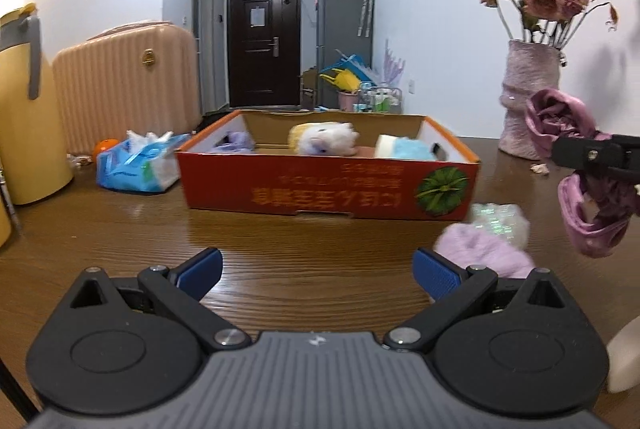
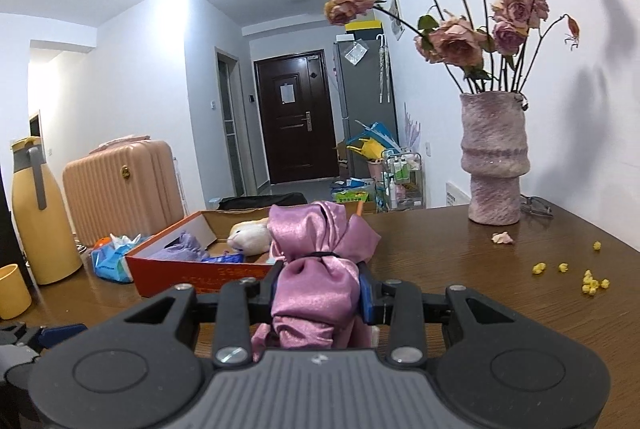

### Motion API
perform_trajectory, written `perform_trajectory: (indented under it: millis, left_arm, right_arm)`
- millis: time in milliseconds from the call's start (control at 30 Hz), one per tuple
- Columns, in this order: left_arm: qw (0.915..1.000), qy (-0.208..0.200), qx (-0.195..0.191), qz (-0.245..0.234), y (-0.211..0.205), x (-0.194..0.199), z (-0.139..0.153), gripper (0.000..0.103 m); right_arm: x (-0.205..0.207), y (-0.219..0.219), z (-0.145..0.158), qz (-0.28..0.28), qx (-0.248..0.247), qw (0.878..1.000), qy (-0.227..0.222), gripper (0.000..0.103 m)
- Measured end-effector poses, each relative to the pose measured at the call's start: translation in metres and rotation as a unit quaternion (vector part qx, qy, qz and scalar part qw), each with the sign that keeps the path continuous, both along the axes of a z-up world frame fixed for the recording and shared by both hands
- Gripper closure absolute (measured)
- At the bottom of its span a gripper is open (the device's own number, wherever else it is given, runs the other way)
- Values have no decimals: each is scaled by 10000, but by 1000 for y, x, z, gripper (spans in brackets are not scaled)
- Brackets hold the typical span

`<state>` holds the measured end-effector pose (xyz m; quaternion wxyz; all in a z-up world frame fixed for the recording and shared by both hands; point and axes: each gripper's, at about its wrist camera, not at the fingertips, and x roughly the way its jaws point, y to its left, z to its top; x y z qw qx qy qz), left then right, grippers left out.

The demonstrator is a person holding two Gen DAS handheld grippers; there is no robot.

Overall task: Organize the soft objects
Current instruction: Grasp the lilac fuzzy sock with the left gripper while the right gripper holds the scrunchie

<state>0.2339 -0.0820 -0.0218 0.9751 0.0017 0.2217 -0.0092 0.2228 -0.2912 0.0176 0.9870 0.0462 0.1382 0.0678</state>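
Note:
A shallow red cardboard box (image 1: 320,189) lies on the wooden table, with a white plush (image 1: 326,139), a lilac soft item (image 1: 236,141) and a pale blue soft item (image 1: 404,149) inside. My right gripper (image 2: 320,281) is shut on a shiny pink satin bundle (image 2: 316,269), held above the table to the right of the box (image 2: 200,275). From the left wrist view that bundle (image 1: 592,205) hangs at the right edge. My left gripper (image 1: 318,269) stands open low over the table, nothing between its blue pads. A lilac fluffy item with a sparkly white part (image 1: 486,243) lies beside its right finger.
A pink vase of dried roses (image 2: 494,165) stands at the table's back right, with yellow crumbs (image 2: 568,275) near it. A blue tissue pack (image 1: 136,165), a yellow jug (image 1: 28,109) and a yellow cup (image 2: 12,291) are on the left. A pink suitcase (image 1: 128,85) is behind.

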Motion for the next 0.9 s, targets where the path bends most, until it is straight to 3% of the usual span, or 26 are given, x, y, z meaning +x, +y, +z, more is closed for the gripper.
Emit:
perform_trajectory:
  millis: [433, 900]
  left_arm:
    - [9990, 89, 25, -445, -69, 5, -3, 0]
    - [9949, 770, 304, -576, -106, 34, -22, 0]
  right_arm:
    - [2, -34, -1, -119, -68, 9999, 33, 68]
    - [10, -45, -8, -210, -120, 9995, 212, 68]
